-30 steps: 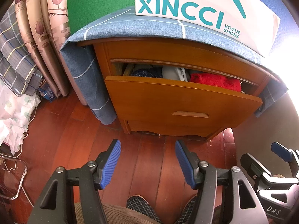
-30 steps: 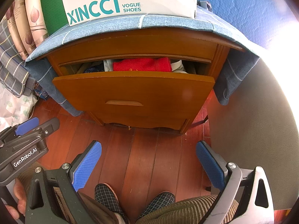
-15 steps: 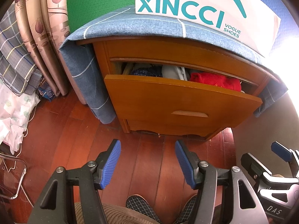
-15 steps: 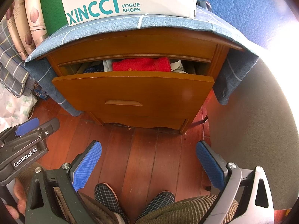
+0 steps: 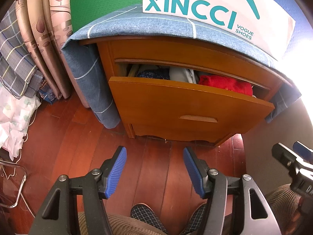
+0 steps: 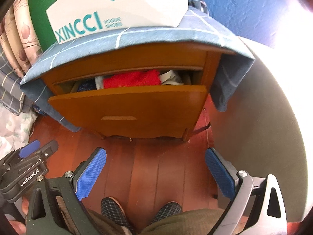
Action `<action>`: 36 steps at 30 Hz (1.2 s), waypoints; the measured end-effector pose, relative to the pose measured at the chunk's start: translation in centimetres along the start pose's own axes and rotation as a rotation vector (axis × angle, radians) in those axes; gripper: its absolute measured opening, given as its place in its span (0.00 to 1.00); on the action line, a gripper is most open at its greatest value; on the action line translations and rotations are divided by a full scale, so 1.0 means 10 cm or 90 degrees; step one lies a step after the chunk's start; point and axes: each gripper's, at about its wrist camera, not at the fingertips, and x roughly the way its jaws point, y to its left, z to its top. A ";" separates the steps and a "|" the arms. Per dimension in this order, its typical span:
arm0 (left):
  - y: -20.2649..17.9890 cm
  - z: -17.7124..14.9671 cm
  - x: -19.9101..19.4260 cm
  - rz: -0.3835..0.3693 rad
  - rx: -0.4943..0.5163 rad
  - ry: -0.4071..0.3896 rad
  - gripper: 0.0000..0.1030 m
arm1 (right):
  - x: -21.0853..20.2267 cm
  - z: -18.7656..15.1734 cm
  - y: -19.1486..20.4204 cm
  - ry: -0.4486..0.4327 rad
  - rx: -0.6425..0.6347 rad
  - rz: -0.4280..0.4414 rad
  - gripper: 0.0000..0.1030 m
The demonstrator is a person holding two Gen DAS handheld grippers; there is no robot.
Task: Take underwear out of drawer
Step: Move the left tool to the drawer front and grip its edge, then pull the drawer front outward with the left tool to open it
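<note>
A wooden nightstand has its top drawer (image 5: 187, 105) (image 6: 129, 107) pulled partly out. Inside lie folded clothes: a red piece (image 5: 225, 84) (image 6: 133, 79), a dark blue piece (image 5: 152, 73) (image 6: 87, 85) and pale grey-white pieces (image 5: 181, 74) (image 6: 170, 77). My left gripper (image 5: 154, 168) hangs open over the floor in front of the nightstand, nothing between its blue pads. My right gripper (image 6: 155, 170) is also open and empty, held above the floor short of the drawer. Each gripper shows at the edge of the other's view.
A white XINCCI shoe box (image 5: 215, 9) sits on a blue checked cloth (image 5: 137, 25) over the nightstand. Curtains (image 5: 43, 29) and a plaid cloth (image 5: 13, 58) hang at the left. A grey bed edge (image 6: 264, 117) is at the right. The person's slippered feet (image 6: 113, 209) stand on the wood floor.
The right wrist view has shifted: the nightstand now looks closer and tilted, and the drawer's contents show more from above. The left gripper has stayed put.
</note>
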 end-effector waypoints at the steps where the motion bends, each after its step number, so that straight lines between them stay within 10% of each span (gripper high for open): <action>1: 0.01 0.00 0.00 -0.001 -0.003 0.000 0.60 | -0.01 0.02 -0.03 0.000 -0.001 -0.003 0.97; 12: 0.11 0.16 0.06 -0.037 -0.064 0.012 0.60 | 0.06 0.00 -0.11 0.010 0.005 0.027 0.97; 22: 0.33 0.54 0.36 -0.168 -0.245 0.004 0.70 | 0.04 -0.02 -0.20 0.007 0.035 0.051 0.97; 36: 0.53 0.60 1.07 -0.231 -0.472 0.056 0.78 | 0.10 -0.02 -0.25 0.020 0.047 0.072 0.97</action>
